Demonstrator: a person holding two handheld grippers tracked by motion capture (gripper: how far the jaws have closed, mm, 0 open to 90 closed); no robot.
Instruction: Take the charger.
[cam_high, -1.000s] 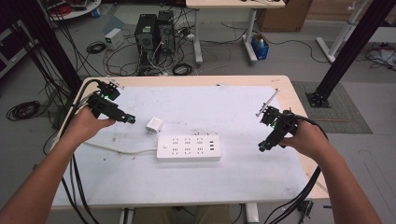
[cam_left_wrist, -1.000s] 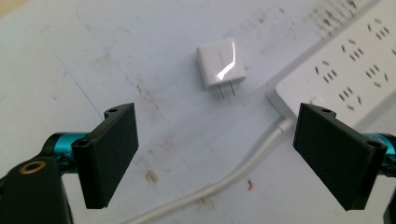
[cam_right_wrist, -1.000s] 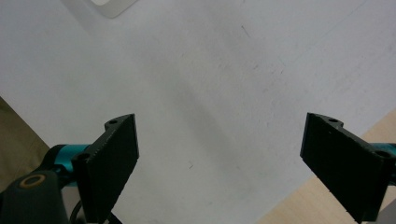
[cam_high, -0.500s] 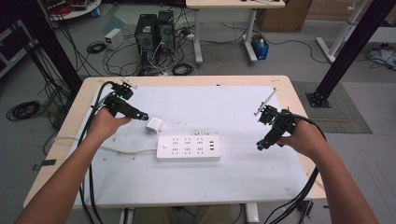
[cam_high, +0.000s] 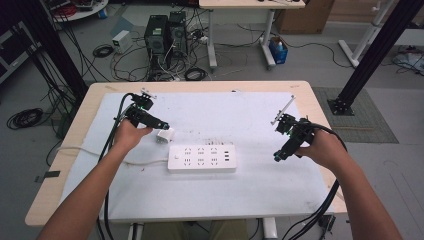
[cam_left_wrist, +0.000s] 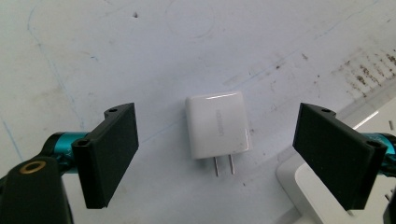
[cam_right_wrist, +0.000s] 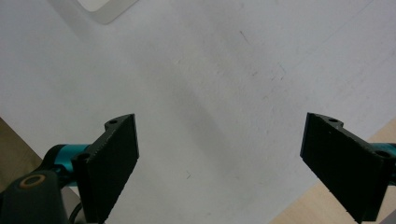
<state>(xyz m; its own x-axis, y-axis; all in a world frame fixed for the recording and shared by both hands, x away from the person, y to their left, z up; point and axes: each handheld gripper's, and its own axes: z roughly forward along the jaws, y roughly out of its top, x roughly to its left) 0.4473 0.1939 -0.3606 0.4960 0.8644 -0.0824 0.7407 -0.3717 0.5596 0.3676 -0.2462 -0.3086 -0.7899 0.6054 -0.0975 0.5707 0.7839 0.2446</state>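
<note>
A small white plug adapter (cam_left_wrist: 218, 125) lies flat on the white mat, its two metal prongs pointing toward the camera in the left gripper view. In the high view the adapter (cam_high: 165, 136) sits just above the left end of a white power strip (cam_high: 202, 158). My left gripper (cam_high: 164, 127) hovers right over the adapter and is open (cam_left_wrist: 219, 158), with the adapter between and beyond the jaws, untouched. My right gripper (cam_high: 278, 156) is open (cam_right_wrist: 224, 163) over bare mat to the right of the strip, holding nothing.
The power strip's white cord (cam_high: 85, 150) runs left off the table. A corner of the strip (cam_right_wrist: 105, 7) lies ahead of the right gripper. The white mat (cam_high: 235, 197) covers a wooden table (cam_high: 325, 112). Black cables trail from both grippers; computers and wires sit on the floor behind.
My left gripper has moved right and forward until it is over the adapter. The right gripper has shifted only slightly.
</note>
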